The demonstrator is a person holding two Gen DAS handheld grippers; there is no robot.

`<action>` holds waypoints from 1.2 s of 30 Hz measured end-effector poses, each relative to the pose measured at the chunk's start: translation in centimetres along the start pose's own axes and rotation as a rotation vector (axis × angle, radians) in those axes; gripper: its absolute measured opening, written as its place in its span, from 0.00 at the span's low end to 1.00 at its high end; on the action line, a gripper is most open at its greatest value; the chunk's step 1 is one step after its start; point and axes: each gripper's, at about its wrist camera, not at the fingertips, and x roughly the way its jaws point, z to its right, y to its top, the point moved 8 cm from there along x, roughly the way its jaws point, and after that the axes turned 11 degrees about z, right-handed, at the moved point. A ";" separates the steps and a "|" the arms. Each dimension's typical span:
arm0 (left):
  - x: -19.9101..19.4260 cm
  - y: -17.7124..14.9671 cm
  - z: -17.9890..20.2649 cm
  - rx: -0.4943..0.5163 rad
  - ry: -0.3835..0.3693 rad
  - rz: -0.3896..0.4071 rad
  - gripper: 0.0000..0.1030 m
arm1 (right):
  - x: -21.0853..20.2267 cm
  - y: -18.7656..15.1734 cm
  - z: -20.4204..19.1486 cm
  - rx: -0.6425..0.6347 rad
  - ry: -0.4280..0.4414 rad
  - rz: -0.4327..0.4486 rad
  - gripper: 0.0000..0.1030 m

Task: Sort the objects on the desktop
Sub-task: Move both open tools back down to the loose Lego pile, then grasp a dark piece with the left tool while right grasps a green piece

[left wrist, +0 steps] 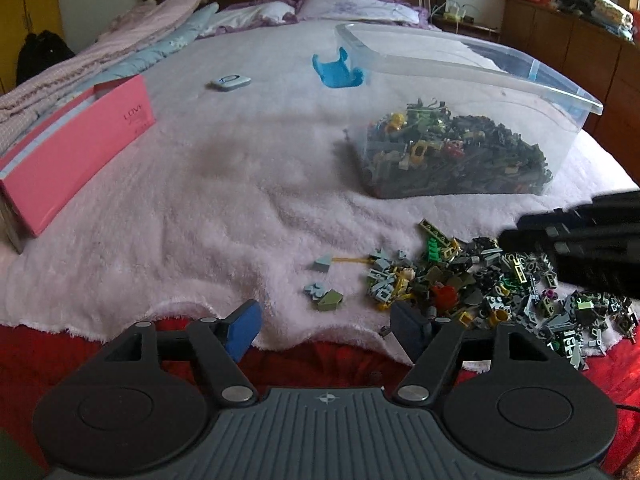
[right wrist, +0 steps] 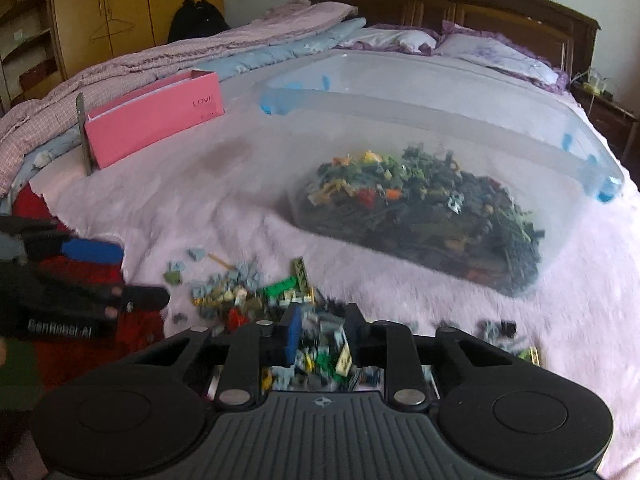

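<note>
A pile of small loose toy bricks [left wrist: 480, 280] lies on the pink fleece blanket near its front edge; it also shows in the right wrist view [right wrist: 248, 292]. A clear plastic bin [left wrist: 460, 120] partly filled with bricks stands behind the pile, and shows in the right wrist view [right wrist: 440, 184]. My left gripper [left wrist: 326, 330] is open and empty, low at the blanket's front edge, left of the pile. My right gripper [right wrist: 322, 338] is over the pile with its jaws narrowly apart, bricks showing between them; the view is blurred. The right gripper's black body [left wrist: 576, 240] shows at right.
A long pink box [left wrist: 72, 148] lies at the left, also in the right wrist view [right wrist: 156, 124]. A blue plastic clip [left wrist: 338, 70] and a small flat grey device [left wrist: 229, 81] lie further back. Folded quilts and pillows line the bed's far side. A red cover shows under the blanket edge.
</note>
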 end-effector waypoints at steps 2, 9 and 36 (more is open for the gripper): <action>0.2 -0.1 0.0 -0.004 -0.001 -0.004 0.70 | 1.2 0.7 0.2 0.007 0.001 0.001 0.17; 0.4 -0.5 0.1 -0.026 -0.012 -0.015 0.70 | 5.7 1.8 -0.6 -0.004 0.026 -0.042 0.17; 4.1 -0.7 1.2 -0.045 0.000 -0.036 0.12 | 8.0 -0.7 -0.8 0.026 0.006 -0.078 0.10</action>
